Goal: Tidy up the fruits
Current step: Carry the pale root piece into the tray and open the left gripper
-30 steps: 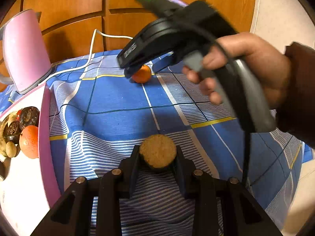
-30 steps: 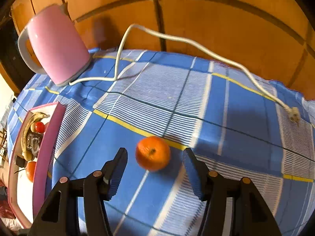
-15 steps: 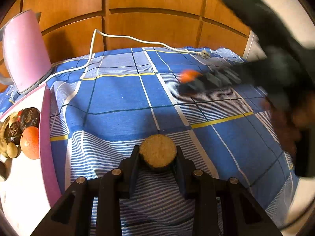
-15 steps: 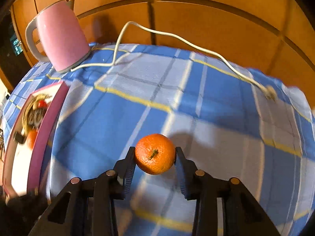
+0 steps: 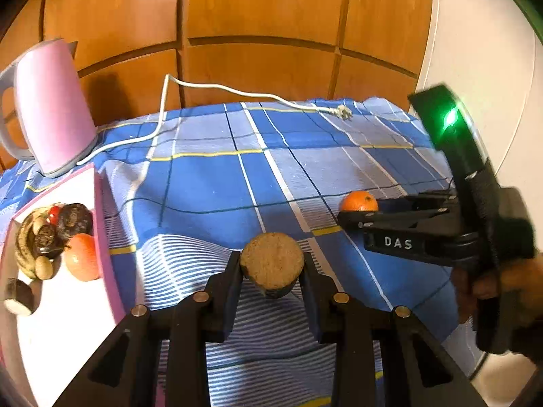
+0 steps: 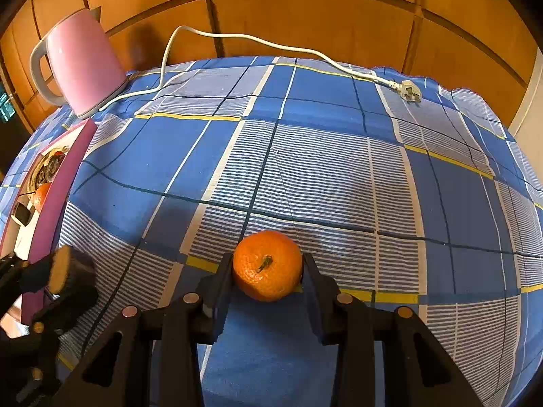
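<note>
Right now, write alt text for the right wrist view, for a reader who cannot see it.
Black tongs grip an orange mandarin above a blue checked tablecloth. A pink kettle stands at the far left, its white cord trailing right to a loose plug. A pink-rimmed tray of fruit sits at the left edge.

White letters "DAS" stand on the black right claw (image 5: 359, 211) body.

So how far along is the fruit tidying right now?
Done: several fruits already sit in the pink-rimmed white tray. In hand: the left tongs grip a round brown cut-faced fruit, and the right tongs grip a small orange mandarin. Left: both must reach the tray.
</note>
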Demonstrator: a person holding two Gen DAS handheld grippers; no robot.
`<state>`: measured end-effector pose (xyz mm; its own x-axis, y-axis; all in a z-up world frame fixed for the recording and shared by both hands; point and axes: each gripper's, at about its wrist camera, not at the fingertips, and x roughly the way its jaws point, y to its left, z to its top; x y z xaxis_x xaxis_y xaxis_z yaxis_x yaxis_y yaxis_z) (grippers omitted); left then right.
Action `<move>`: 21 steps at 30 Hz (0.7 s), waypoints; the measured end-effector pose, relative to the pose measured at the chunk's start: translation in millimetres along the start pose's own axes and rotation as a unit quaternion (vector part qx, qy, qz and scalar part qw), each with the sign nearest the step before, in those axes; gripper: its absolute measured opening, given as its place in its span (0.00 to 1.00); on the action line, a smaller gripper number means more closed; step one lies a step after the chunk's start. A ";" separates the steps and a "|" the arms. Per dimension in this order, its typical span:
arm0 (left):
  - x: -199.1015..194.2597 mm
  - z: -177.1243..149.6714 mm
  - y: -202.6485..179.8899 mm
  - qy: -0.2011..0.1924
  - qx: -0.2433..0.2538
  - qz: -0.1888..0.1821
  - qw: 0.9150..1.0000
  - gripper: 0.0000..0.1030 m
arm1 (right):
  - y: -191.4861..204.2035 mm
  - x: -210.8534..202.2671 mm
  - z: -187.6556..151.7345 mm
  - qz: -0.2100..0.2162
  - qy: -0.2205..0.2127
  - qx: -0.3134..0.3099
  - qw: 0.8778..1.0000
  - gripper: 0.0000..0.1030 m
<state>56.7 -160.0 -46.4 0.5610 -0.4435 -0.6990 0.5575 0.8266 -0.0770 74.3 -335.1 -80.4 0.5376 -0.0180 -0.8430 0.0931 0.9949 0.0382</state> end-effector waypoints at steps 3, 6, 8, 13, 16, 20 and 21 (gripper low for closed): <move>-14.1 1.9 2.7 -0.010 -0.005 0.000 1.000 0.32 | -2.9 1.7 -0.4 0.007 -0.005 0.012 1.000 0.38; -27.0 5.0 6.7 -0.017 -0.011 0.002 1.000 0.32 | -6.1 1.6 -2.4 0.014 -0.011 0.025 1.000 0.38; -35.6 7.4 10.6 -0.021 -0.018 0.004 1.000 0.32 | -5.1 1.5 -3.9 0.012 -0.016 0.025 0.999 0.38; -54.1 11.4 21.0 -0.027 -0.034 0.013 0.999 0.32 | -4.3 1.7 -7.7 0.007 -0.030 0.027 0.999 0.38; -61.8 11.9 25.9 -0.028 -0.042 0.019 0.999 0.32 | -2.3 1.8 -10.6 0.002 -0.041 0.024 0.999 0.38; -70.1 11.2 29.0 -0.030 -0.047 0.025 0.998 0.32 | 2.5 2.5 -14.8 -0.009 -0.054 0.008 0.998 0.38; -71.8 10.9 29.5 -0.030 -0.047 0.026 0.998 0.32 | 4.0 2.7 -16.0 -0.013 -0.056 0.003 0.998 0.38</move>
<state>39.5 -107.6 9.3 0.6247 -0.4175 -0.6599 0.4693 0.8761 -0.1101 62.8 -329.6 -91.1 0.6259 -0.0554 -0.7780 0.1132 0.9934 0.0203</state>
